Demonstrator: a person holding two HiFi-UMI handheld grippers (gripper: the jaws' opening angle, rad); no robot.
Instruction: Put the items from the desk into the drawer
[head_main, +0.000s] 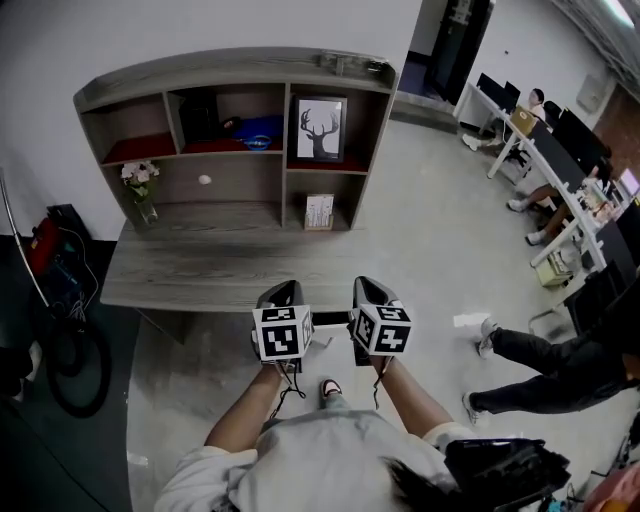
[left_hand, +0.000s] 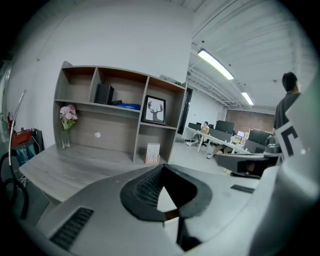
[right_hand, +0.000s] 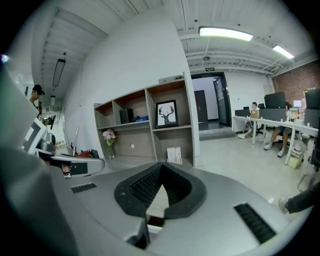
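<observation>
A grey wooden desk (head_main: 200, 270) carries a shelf unit with a closed drawer, marked by a white knob (head_main: 204, 180). On the desk stand a glass vase of pink flowers (head_main: 140, 195) at the left and a small card stand (head_main: 319, 211) under the right compartment. Both show in the left gripper view, the vase (left_hand: 66, 125) and card stand (left_hand: 152, 153). My left gripper (head_main: 285, 293) and right gripper (head_main: 366, 287) hover side by side over the desk's front edge, well short of the items. Both are shut with nothing held: left gripper (left_hand: 162, 167), right gripper (right_hand: 161, 165).
A framed deer picture (head_main: 321, 129), a blue object (head_main: 258, 133) and a black box (head_main: 200, 115) sit on the shelves. A bicycle wheel (head_main: 75, 365) and red gear stand left of the desk. People sit at office desks (head_main: 560, 170) to the right, and someone's legs (head_main: 530, 350) stretch out nearby.
</observation>
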